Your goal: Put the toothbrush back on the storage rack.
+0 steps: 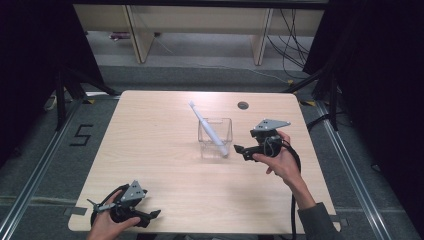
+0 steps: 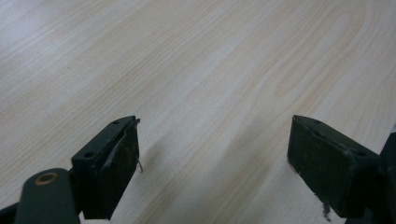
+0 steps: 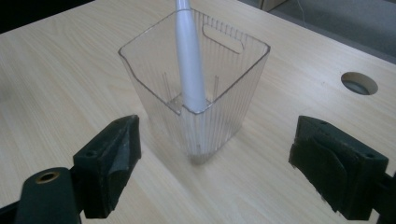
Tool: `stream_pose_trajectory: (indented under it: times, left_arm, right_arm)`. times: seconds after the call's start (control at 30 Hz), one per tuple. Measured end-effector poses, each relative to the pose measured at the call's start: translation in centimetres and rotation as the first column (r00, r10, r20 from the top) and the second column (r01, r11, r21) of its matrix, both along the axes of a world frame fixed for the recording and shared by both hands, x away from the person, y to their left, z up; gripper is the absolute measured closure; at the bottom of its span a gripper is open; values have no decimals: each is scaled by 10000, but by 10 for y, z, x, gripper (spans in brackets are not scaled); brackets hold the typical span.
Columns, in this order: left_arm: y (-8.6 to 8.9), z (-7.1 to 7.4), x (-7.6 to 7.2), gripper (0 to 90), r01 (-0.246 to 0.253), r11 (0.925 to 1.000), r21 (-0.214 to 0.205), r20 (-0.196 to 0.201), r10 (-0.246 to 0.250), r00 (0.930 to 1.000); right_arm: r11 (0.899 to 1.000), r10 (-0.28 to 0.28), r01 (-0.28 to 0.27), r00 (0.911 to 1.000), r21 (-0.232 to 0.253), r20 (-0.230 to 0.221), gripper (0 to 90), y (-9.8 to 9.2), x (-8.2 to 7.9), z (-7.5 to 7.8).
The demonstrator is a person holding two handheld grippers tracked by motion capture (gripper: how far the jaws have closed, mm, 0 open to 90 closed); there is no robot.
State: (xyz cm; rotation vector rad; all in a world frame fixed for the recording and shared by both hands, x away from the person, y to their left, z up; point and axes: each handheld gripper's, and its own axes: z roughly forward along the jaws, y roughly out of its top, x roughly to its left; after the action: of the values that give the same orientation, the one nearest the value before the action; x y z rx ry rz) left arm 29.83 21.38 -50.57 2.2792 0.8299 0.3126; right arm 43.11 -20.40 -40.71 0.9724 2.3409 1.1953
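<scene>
Jaws of the right gripper [image 3: 212,161] stand wide apart, just short of the clear cup [image 3: 198,88] at mid-table, where a white toothbrush [image 3: 190,60] leans. Best to straddle the cup squarely, then close gently. Left gripper [image 1: 150,216] rests open near the front edge.

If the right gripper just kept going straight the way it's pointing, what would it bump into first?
Most likely the clear plastic container, which sits straight ahead between the open jaws of the right gripper. The white toothbrush stands inside it, so the container's near wall should be met first, though the depth is hard to judge.
</scene>
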Motion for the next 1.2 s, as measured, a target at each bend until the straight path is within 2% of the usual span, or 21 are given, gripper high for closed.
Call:
stream_pose_trajectory:
  times: [0.07, 0.13, 0.17, 0.2, 0.23, 0.3, 0.37, 0.4, 0.6, 0.67, 0.73, 0.77, 0.8, 0.97, 1.0, 1.03, 1.17, 1.2]
  left_arm:
    - [0, 0, 0, 164, -41, 10000, -27, 6, 41, 10000]
    - [0, 0, -1, 164, -59, 10000, -60, 3, 59, 10000]
    - [0, 0, -1, 164, -59, 10000, -60, 3, 59, 10000]
    - [0, 0, -1, 164, -76, 10000, -65, 8, 76, 10000]
    - [0, 0, -1, 164, -87, 9999, -70, 6, 87, 10000]
    - [1, 0, -1, 164, -48, 10000, -20, -2, 48, 10000]
    - [1, 0, -1, 164, -21, 10000, 37, 5, 21, 10000]
    - [1, 0, -1, 164, -38, 10000, 17, 8, 38, 10000]
    - [0, -1, -1, 164, -142, 9999, -69, -19, 142, 9999]
    - [1, 0, -1, 164, 2, 10000, 52, -14, -2, 10000]
    - [0, 0, -1, 164, -77, 10000, -33, 23, 77, 10000]
    - [0, 0, -1, 164, -77, 10000, -33, 23, 77, 10000]
    - [0, 0, -1, 164, -84, 10000, -43, 17, 84, 10000]
    - [1, 0, -1, 164, -11, 10000, 58, -14, 11, 10000]
    - [1, 0, -1, 164, -14, 10000, 44, -3, 14, 10000]
    - [0, -1, -1, 165, -120, 9999, -100, -1, 120, 9999]
    - [0, -1, -2, 164, -149, 9998, -135, 16, 149, 9999]
    - [0, -1, -1, 164, -186, 9997, -149, -4, 186, 9998]
  right_arm:
    - [10000, -57, 58, 9997, 45, -223, 162, 0, -2, -3]
    - [10000, -62, 62, 10000, -53, -18, 162, -1, -3, -4]
    - [10000, -62, 62, 10000, -53, -18, 162, -1, -3, -4]
    - [9998, -168, 170, 9996, 85, -217, 162, -1, -6, -5]
    - [10000, -51, 51, 10000, -9, 30, 162, -2, -5, -6]
    - [9999, -95, 95, 9999, 32, -117, 162, -2, -8, -6]
    - [10000, -24, 24, 10000, -61, -2, 162, -3, -8, -6]
    - [9999, -153, 153, 9998, 61, -103, 162, -3, -9, -7]
    - [10000, -10, 10, 9997, 27, -236, 162, -2, -16, -9]
    - [9999, 77, -77, 10000, -111, 25, 162, -3, -17, -10]
    - [10000, 13, -14, 9997, -50, -260, 162, -2, -20, -14]
    - [10000, 13, -14, 9997, -50, -260, 162, -2, -20, -14]
    - [9998, 118, -118, 9999, -155, -10, 162, -4, -19, -15]
    - [9999, 86, -90, 9996, -130, -287, 162, -6, -24, -21]
    - [10000, -16, 11, 9987, -98, -508, 162, -6, -26, -21]
    - [9999, -51, 46, 9991, -131, -410, 162, -7, -27, -24]
    - [9998, 65, -70, 9996, -193, -265, 162, -11, -27, -28]
    - [9998, -17, 9, 9992, -187, -403, 162, -12, -28, -29]
